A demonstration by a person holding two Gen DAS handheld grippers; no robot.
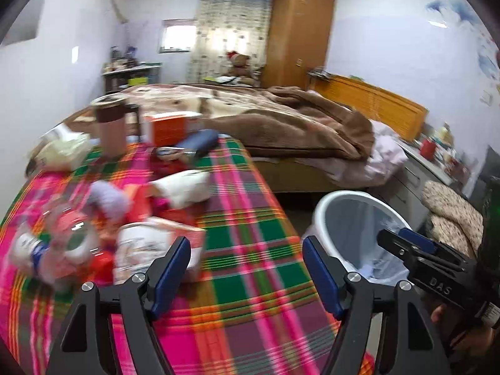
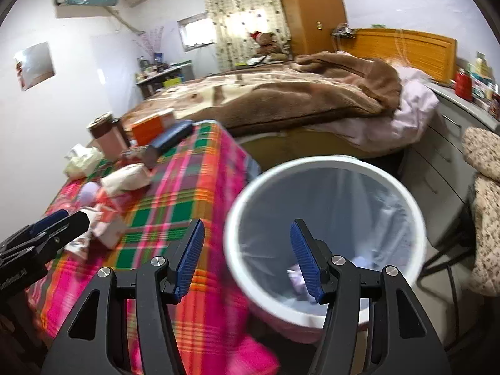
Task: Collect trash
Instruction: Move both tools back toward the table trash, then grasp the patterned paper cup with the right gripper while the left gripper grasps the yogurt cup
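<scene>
A white trash bin (image 2: 325,168) with a clear liner stands on the floor right of the table; crumpled paper (image 2: 297,278) lies at its bottom. It also shows in the left wrist view (image 1: 322,215). My right gripper (image 2: 247,259) is open and empty above the bin's left rim. My left gripper (image 1: 247,278) is open and empty over the plaid tablecloth (image 1: 250,250). Trash lies on the table's left side: a white paper cup (image 1: 140,247), a crushed clear bottle (image 1: 59,243) and crumpled white packaging (image 1: 184,187). The right gripper (image 1: 403,240) shows over the bin in the left view.
At the table's far end stand a brown thermos (image 1: 109,125), an orange box (image 1: 168,128), a dark blue case (image 1: 200,142) and a tissue pack (image 1: 65,153). A bed with a brown blanket (image 1: 281,118) lies behind. A grey cabinet (image 2: 443,143) and a cushioned chair (image 2: 487,206) stand right of the bin.
</scene>
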